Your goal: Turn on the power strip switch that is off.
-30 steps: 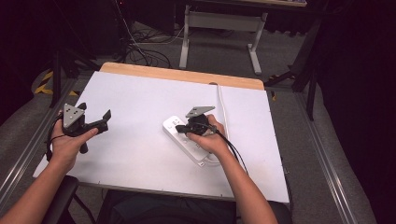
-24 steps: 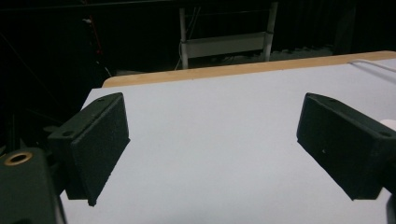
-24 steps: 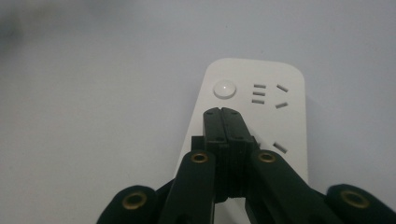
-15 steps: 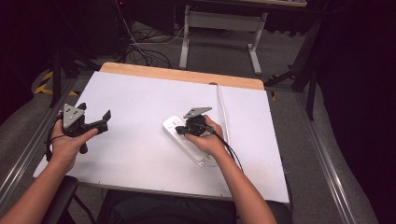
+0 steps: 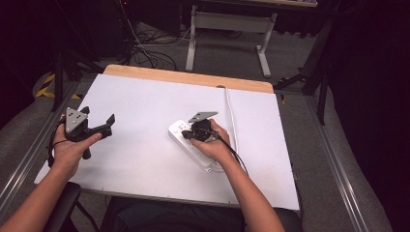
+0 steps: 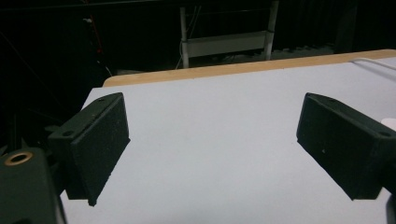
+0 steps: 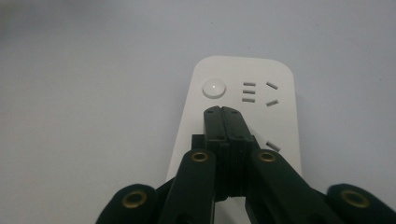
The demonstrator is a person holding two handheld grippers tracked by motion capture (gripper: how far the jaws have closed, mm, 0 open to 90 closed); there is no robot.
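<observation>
A person seated at a white-topped table (image 5: 145, 159) works a white power strip (image 7: 285, 93) with two hand-held grippers. The right gripper (image 5: 189, 135), at centre right of the high view, has its jaws pressed flat together with nothing between them, their tips poised over the strip's face just below the round power button (image 7: 214, 87) and beside the socket slots (image 7: 259, 93). Whether the tips touch the plastic cannot be told. The strip lies right of the table's middle, running toward the lower right of the high view, its white cord (image 5: 231, 113) trailing to the wooden far edge. The left gripper (image 5: 104, 124), at the left of that view, hangs above bare tabletop well apart from the strip, jaws spread wide and empty, as its own view confirms. Judged from the closed tips so near the switch, the job appears to be pressing the button; the approach looks all but done, while the press itself seems not yet made, the tips sitting short of the button
</observation>
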